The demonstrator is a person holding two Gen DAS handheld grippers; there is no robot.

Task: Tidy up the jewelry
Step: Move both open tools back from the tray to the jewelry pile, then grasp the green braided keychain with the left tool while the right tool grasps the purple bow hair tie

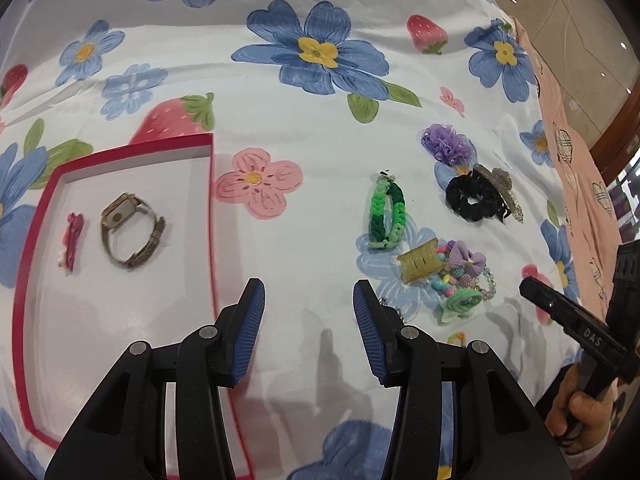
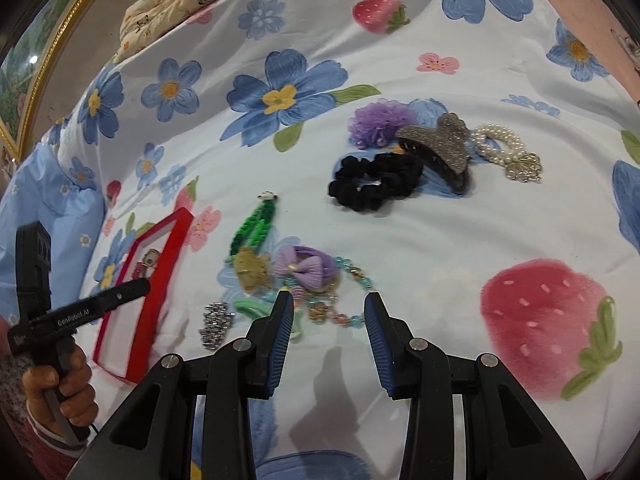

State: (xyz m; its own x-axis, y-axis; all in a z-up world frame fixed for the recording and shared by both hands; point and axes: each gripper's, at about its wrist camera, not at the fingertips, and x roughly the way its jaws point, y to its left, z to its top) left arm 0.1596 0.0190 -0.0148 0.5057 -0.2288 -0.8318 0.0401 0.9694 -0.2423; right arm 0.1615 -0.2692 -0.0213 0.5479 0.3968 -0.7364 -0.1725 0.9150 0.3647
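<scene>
We see a matt printed cloth sheet [image 2: 400, 232], a metal watch [image 1: 130, 230], a velvety scrunchie [image 2: 372, 184], a glittery claw clip [image 2: 438, 148] and glossy pearl beads [image 2: 500, 146].

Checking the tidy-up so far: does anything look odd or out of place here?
Nothing looks damaged. Only the gold-toned wristwatch and a small red hair clip lie in the red-rimmed tray; the green braided bracelet and black velvet scrunchie lie loose on the floral sheet.

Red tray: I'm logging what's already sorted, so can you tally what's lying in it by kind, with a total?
Wristwatch: 1
Small red hair clip: 1
Total in the red tray: 2
Both grippers, left and right, are open and hold nothing.
</scene>
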